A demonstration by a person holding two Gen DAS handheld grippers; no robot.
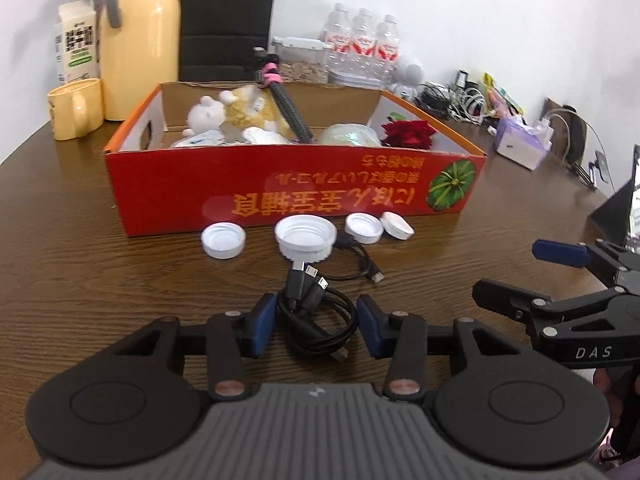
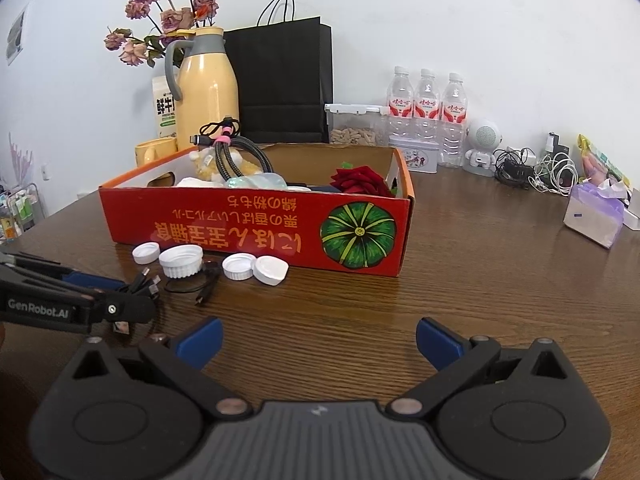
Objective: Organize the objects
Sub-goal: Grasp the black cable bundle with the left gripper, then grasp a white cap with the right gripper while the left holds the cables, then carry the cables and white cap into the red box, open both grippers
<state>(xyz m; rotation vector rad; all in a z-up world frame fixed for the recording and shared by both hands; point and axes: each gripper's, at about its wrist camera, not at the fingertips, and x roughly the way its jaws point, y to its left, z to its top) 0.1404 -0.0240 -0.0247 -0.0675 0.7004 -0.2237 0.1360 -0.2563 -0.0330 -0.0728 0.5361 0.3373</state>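
A coiled black USB cable (image 1: 316, 316) lies on the wooden table between the blue pads of my left gripper (image 1: 317, 324), which is open around it without clamping. The cable also shows in the right wrist view (image 2: 188, 280). Several white bottle caps (image 1: 306, 236) (image 2: 180, 262) lie in a row in front of the red cardboard box (image 1: 296, 196) (image 2: 256, 232). The box holds plush toys (image 1: 240, 114), a braided cable (image 2: 230, 152), a red rose (image 2: 360, 182) and other items. My right gripper (image 2: 319, 340) is open and empty above bare table, to the right of the left one.
Behind the box stand a yellow thermos (image 2: 206, 88), a yellow mug (image 1: 76, 108), a milk carton (image 2: 165, 108), a black paper bag (image 2: 284, 80), water bottles (image 2: 426, 108) and a nut container (image 2: 354, 124). Chargers (image 2: 532, 170) and a tissue pack (image 2: 596, 216) lie at the right.
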